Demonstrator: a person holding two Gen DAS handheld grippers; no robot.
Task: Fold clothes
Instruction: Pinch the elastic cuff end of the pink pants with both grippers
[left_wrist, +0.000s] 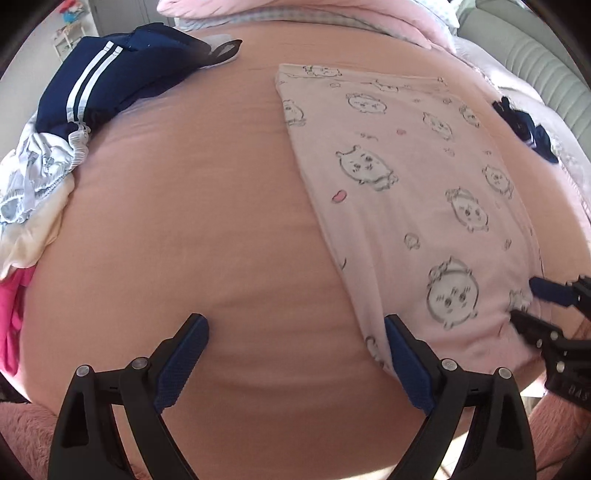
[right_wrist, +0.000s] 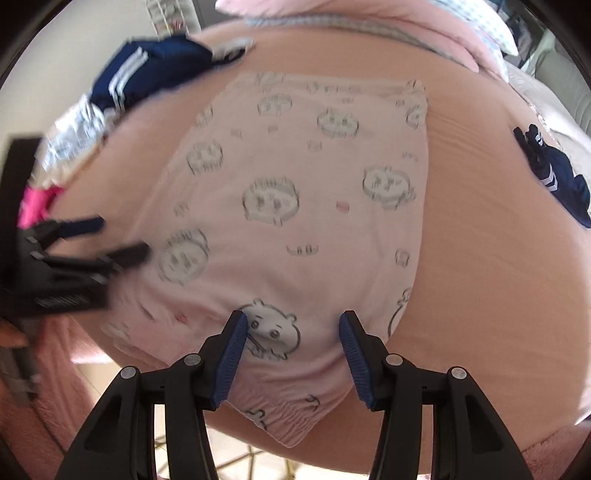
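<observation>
A pale pink garment printed with cartoon faces (left_wrist: 424, 166) (right_wrist: 295, 166) lies flat on the peach bed sheet (left_wrist: 184, 221), and its gathered waistband hangs over the near edge. My left gripper (left_wrist: 293, 321) is wide open; its right finger rests at the garment's left edge and its left finger is over bare sheet. In the right wrist view the left gripper (right_wrist: 110, 238) shows blurred at the left. My right gripper (right_wrist: 291, 317) stands open over the cloth near the waistband, with a printed face between its fingers. The right gripper (left_wrist: 524, 299) enters at the right edge of the left wrist view.
Navy track pants with white stripes (left_wrist: 110, 81) (right_wrist: 155, 66) lie at the back left, beside a white-and-blue patterned piece (left_wrist: 44, 166) and a hot pink one (left_wrist: 11, 317). A small navy item (left_wrist: 524, 125) (right_wrist: 554, 177) sits at the right. Pink bedding (left_wrist: 295, 11) lines the back.
</observation>
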